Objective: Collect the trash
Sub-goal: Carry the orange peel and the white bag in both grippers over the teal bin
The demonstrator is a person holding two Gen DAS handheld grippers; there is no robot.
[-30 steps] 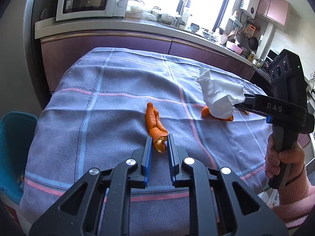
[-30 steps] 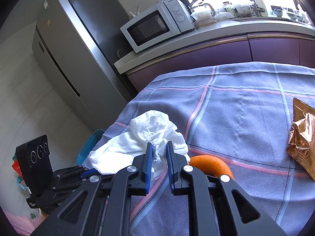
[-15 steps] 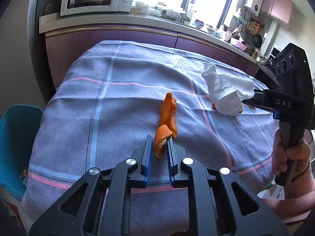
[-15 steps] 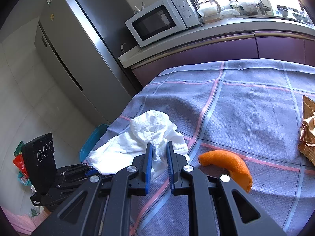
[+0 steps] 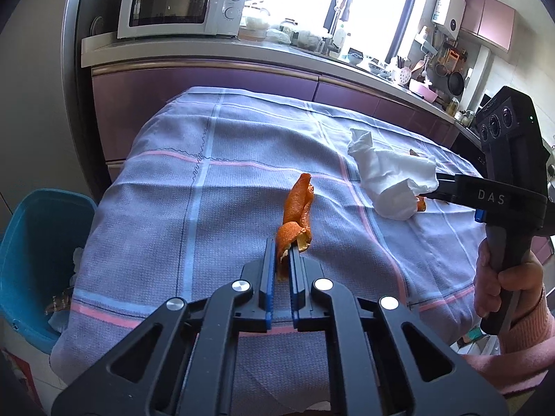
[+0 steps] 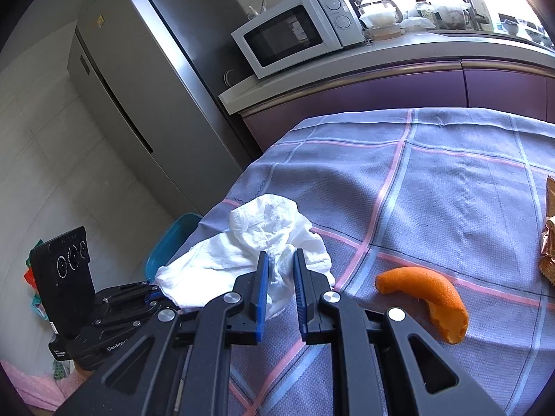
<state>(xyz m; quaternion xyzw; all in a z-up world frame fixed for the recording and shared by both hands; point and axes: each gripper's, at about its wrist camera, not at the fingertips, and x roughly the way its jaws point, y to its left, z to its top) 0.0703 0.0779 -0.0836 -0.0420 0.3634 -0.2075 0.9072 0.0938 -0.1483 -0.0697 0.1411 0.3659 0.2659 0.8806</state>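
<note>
Our left claw (image 5: 281, 263) has just pinched shut on the orange peel (image 5: 296, 211), our right claw (image 6: 280, 279) still grips the white tissue (image 6: 263, 242), so both can go in the blue bin (image 5: 31, 242) on the left

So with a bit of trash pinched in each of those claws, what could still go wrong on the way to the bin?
The left gripper pinches only the near tip of the long orange peel; the rest sticks out, so it might tear or slip. The crumpled tissue in the right gripper billows loosely and could snag. The blue bin sits below the table's left edge, so a drop might miss it. Another peel and a foil wrapper remain.
</note>
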